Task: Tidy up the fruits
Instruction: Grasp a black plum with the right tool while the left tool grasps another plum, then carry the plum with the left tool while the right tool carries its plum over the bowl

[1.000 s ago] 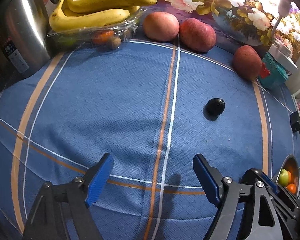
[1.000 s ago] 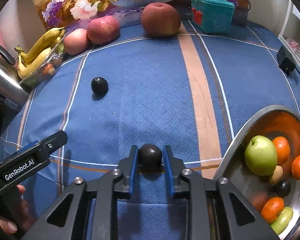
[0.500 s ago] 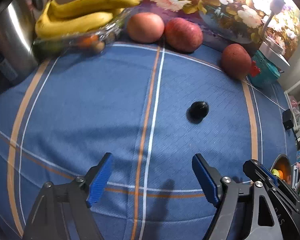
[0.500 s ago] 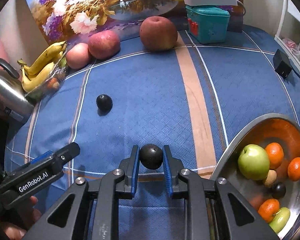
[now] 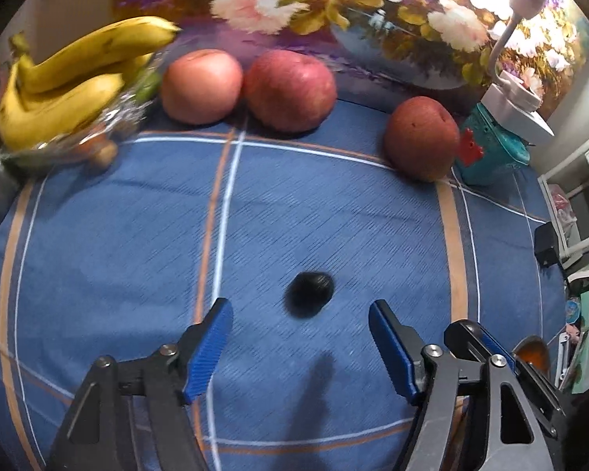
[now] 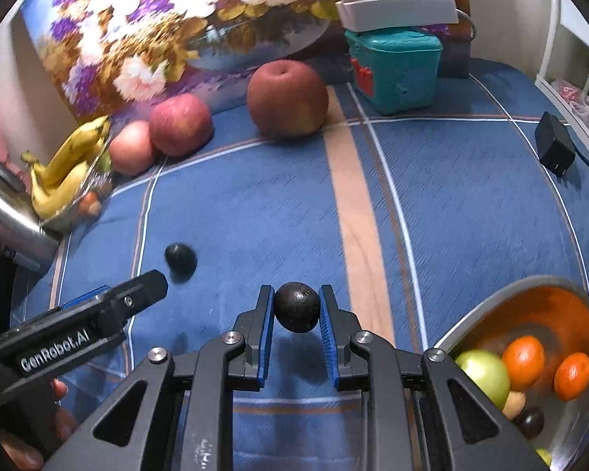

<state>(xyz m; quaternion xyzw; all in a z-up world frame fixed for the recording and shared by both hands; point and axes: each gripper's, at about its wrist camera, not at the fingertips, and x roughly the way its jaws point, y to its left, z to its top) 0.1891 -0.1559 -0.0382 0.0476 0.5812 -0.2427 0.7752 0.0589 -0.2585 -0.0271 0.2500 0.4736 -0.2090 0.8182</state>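
Left tongs (image 5: 300, 347): half-wide, jaws just been narrowing, nothing gripped; loose dark fruit (image 5: 309, 293) lies on the blue cloth of the worktop (image 5: 333, 204) just ahead of the tips, and a skewed or early close would likely nudge the round fruit away. Right tongs (image 6: 297, 310): clamped on a second dark fruit (image 6: 297, 307), liable to slip if the hold eases short of the metal bowl (image 6: 487, 306) at lower right. Surroundings: three apples (image 5: 288, 90), bananas (image 5: 64, 86), teal box (image 6: 392, 68), black adapter (image 6: 554, 149), kettle (image 6: 15, 219), all well clear; the two tongs working near each other are the only obstruction.
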